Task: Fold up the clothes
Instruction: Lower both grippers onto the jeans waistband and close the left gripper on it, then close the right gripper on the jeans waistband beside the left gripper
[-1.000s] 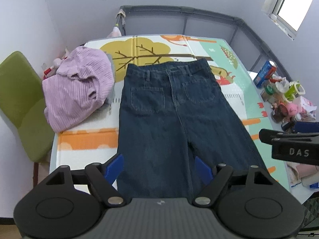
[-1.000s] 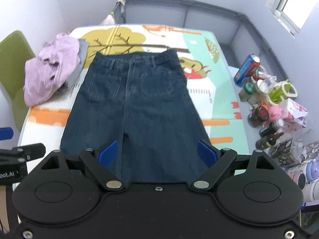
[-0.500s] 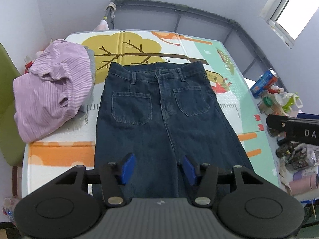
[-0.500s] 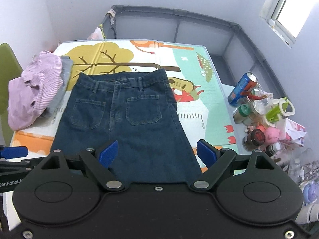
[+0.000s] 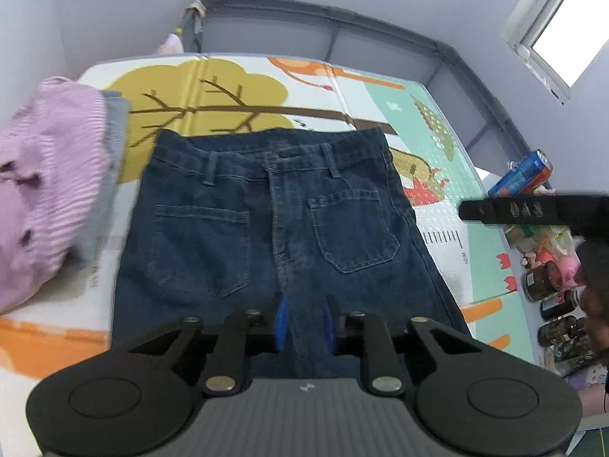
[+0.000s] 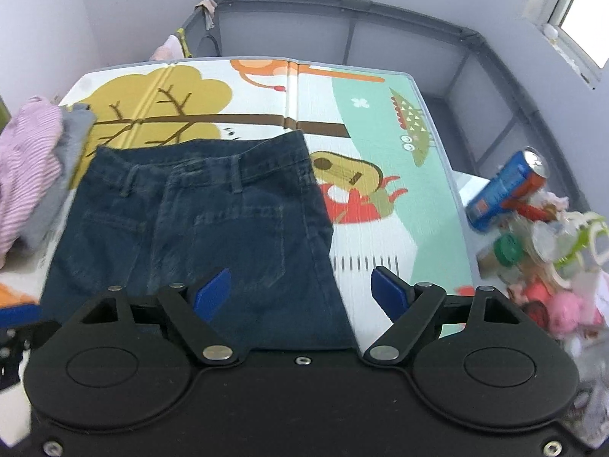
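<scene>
Jeans (image 5: pixel 266 228) lie flat, back pockets up, on my play-mat-covered table (image 5: pixel 437 122), beside a pink striped garment (image 5: pixel 45 175). My left hand-held gripper (image 5: pixel 304 321) is closing, pads narrow over the denim near the centre seam. My right hand-held gripper (image 6: pixel 300 293) stands wide, closing slightly, straddling the jeans' right edge.

I'm in a home, likely a child's room: a cartoon play mat (image 5: pixel 236 87) covers my worktop, a grey playpen rail (image 6: pixel 342 3) runs at 12 o'clock, toys and bottles (image 6: pixel 540 251) crowd 3 o'clock, laundry (image 5: pixel 49 175) at 9.
</scene>
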Demonstrator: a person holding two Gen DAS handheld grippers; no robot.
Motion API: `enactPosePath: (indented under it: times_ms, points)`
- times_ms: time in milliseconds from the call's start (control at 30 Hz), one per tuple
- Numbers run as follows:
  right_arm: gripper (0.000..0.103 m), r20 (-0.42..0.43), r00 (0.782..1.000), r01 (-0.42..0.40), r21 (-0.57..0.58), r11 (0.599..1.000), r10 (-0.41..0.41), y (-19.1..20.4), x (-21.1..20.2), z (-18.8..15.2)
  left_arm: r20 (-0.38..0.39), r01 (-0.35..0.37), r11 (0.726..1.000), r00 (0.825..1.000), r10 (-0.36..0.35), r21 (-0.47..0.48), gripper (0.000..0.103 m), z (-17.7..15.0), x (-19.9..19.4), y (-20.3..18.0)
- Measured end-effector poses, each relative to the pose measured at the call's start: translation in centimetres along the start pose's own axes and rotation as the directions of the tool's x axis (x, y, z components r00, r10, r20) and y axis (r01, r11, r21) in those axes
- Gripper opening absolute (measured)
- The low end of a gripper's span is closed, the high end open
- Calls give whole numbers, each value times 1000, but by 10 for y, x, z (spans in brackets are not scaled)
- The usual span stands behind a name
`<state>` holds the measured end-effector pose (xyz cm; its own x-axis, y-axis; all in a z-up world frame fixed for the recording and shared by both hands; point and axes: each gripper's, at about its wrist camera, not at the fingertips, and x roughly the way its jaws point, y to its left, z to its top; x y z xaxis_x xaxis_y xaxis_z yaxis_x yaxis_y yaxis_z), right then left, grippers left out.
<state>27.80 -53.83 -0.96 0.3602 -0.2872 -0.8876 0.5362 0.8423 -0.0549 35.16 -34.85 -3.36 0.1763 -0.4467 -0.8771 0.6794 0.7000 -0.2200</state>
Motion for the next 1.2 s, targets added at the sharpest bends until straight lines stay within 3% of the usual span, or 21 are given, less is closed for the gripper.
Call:
enactPosePath:
  times_ms: [233, 433, 800, 1000, 1200]
  points:
    - [76, -22, 998, -64, 76, 995, 66, -30, 77, 19, -22, -6, 1000, 1000, 5, -13, 15, 7, 57, -4]
    - [76, -20, 995, -90, 97, 991, 93, -36, 118, 19, -34, -8, 1000, 999, 8, -14, 15, 9, 85, -3]
    - [76, 0, 994, -112, 128, 985, 113, -40, 168, 26, -33, -52, 998, 998, 53, 23, 14, 14, 113, -13]
    - [76, -17, 988, -145, 210, 967, 152, -56, 194, 21, -61, -54, 998, 997, 55, 30, 14, 11, 127, -12]
    - [68, -23, 986, -157, 222, 962, 166, -58, 204, 20, -86, -49, 998, 995, 51, 27, 14, 11, 138, -8]
